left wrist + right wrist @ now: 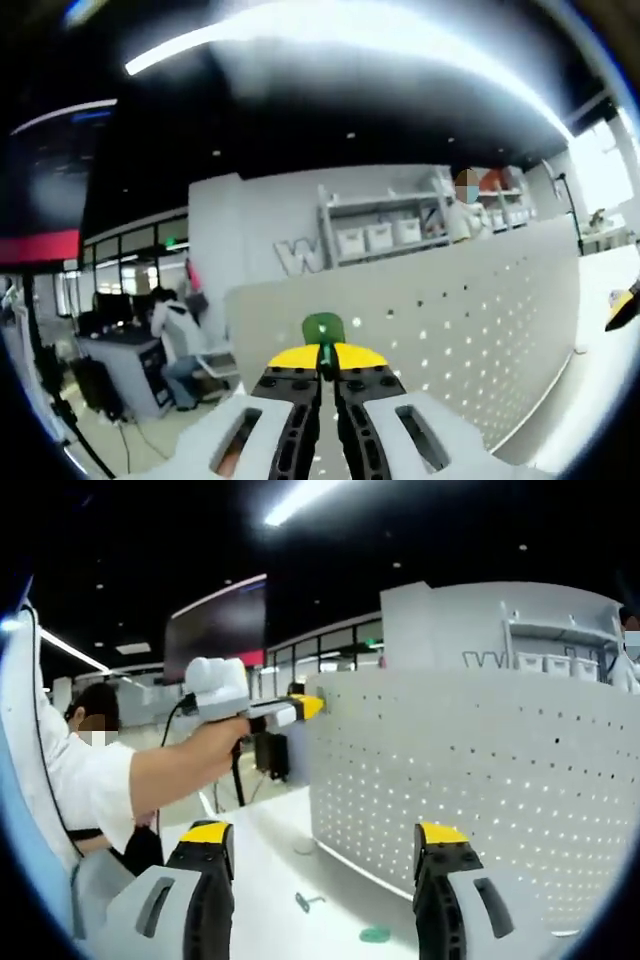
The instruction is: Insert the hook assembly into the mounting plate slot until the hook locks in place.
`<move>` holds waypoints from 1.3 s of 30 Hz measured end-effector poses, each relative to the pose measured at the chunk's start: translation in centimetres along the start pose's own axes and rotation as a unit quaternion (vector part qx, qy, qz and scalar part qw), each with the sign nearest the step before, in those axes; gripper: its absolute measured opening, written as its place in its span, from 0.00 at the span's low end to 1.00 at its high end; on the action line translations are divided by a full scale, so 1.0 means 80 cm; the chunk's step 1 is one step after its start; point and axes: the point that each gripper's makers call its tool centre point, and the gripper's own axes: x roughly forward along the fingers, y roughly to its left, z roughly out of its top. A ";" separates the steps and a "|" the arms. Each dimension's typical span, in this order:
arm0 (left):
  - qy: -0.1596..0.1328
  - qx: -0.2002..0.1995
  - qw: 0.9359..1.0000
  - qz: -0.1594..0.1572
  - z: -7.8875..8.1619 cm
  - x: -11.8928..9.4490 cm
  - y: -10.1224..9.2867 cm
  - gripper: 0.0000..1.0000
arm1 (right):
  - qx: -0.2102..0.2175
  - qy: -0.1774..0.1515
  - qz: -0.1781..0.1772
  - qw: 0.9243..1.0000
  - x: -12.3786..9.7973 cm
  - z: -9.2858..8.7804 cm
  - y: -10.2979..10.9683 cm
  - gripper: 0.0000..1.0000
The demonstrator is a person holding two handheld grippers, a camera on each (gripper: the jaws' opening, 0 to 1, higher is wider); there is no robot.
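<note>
- Gripping a green hook [323, 327] between its closed jaws, the left gripper [327, 375] holds it at the top edge of the white pegboard [480, 330]
- From the right gripper view, the left gripper [300, 708] meets the pegboard's [480, 770] upper left corner
- Right gripper [322, 865] hangs with jaws wide apart and empty above the white table [270, 880]
- A small green disc [375, 934] and a small hook [308, 901] lie on the table near the pegboard's foot

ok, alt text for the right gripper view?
The open right hand-held gripper faces a white perforated panel standing on a white table. At left, a person's arm holds the left hand-held gripper against the panel's upper edge. A small hook and a green disc lie on the table.
</note>
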 end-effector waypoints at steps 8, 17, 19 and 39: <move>-0.005 -0.003 1.000 0.007 0.000 0.003 0.003 0.03 | 0.001 0.003 -0.003 1.000 0.000 -0.001 -0.006 0.73; -0.002 0.005 1.000 0.008 -0.003 0.005 0.003 0.03 | 0.004 0.003 0.003 1.000 0.004 -0.001 -0.003 0.72; -0.002 0.012 1.000 0.009 -0.003 0.005 0.003 0.03 | 0.004 0.004 0.004 1.000 0.004 -0.003 -0.001 0.72; -0.009 0.070 0.997 0.016 -0.008 0.009 0.002 0.03 | 0.009 0.009 0.003 1.000 0.005 -0.006 -0.006 0.70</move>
